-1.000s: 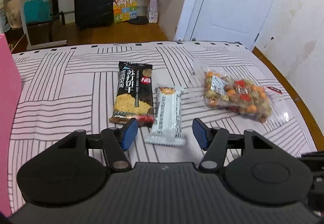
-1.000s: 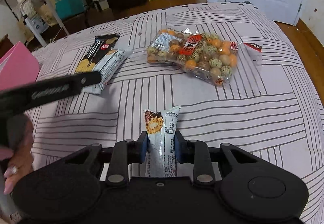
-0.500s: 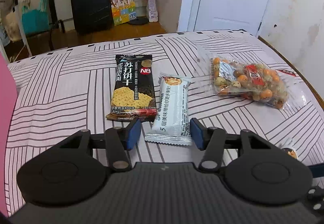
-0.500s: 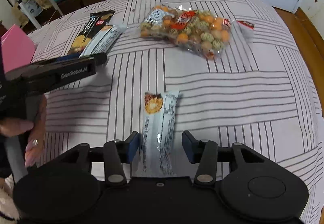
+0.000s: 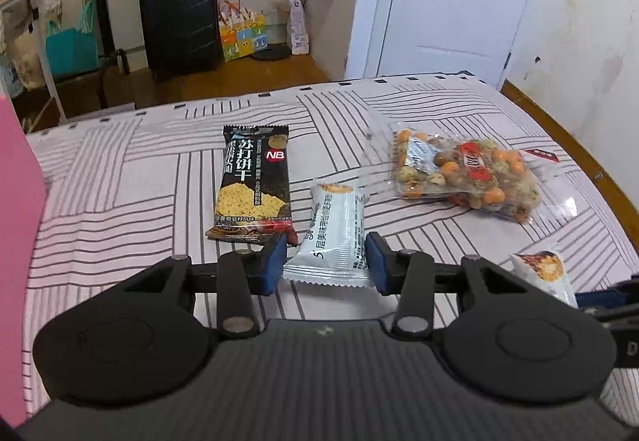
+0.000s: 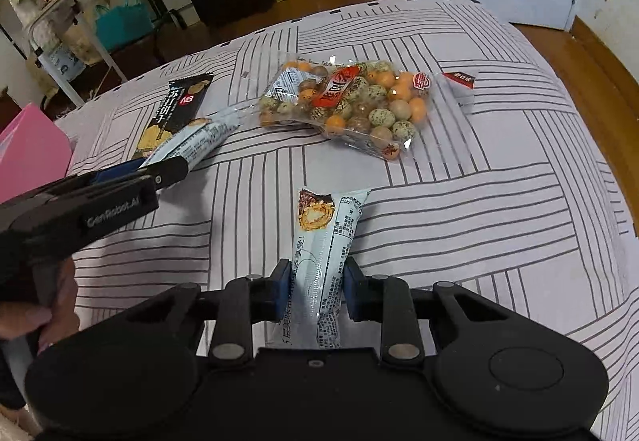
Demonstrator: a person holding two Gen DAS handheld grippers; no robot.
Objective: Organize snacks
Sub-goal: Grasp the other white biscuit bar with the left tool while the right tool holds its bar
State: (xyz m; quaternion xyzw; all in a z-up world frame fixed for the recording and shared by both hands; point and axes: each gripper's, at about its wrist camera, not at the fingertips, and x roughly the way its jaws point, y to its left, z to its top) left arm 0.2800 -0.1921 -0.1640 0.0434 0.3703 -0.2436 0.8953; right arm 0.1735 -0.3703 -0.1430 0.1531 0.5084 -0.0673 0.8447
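two wafer packs, one per gripper

your right gripper pinches a pale wafer pack on the striped cover. your left gripper is closing around a second wafer pack, right of the black cracker pack; pads not yet pressing. nut bag lies far right.
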